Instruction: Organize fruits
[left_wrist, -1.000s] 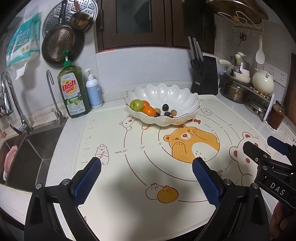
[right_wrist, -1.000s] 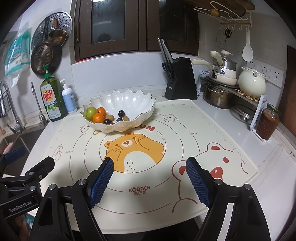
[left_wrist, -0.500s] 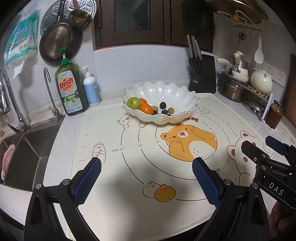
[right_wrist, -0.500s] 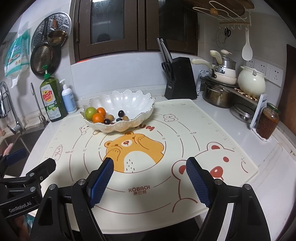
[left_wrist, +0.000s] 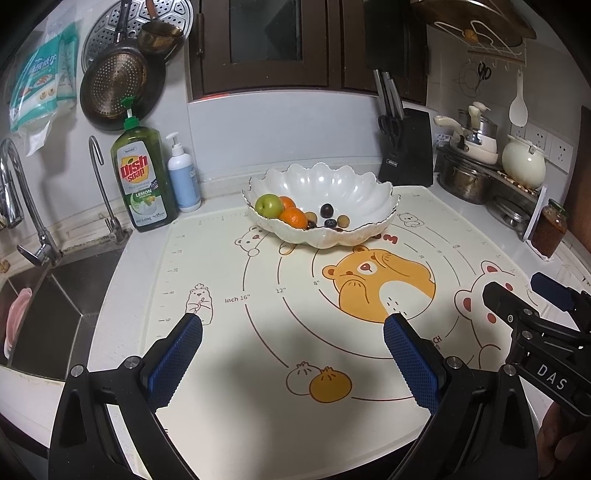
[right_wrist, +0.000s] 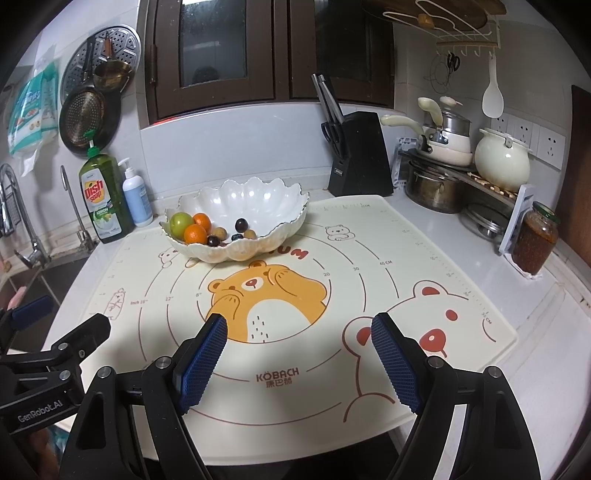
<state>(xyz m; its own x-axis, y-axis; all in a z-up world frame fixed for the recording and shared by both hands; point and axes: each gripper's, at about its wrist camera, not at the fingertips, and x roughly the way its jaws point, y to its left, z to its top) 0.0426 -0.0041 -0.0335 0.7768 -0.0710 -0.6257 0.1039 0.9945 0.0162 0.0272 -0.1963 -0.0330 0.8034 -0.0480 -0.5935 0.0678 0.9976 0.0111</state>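
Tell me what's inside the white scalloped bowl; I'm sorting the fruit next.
The bowl holds a green apple, two oranges, and several small dark and tan fruits. Anything beneath that pile is hidden.

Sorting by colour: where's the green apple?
In both views, the apple sits at the left end of the bowl, touching the oranges.

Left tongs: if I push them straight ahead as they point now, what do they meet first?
Probably the mat, since the left tongs tilt down toward it; held level, they would likely reach the bowl instead. Depth is unclear.
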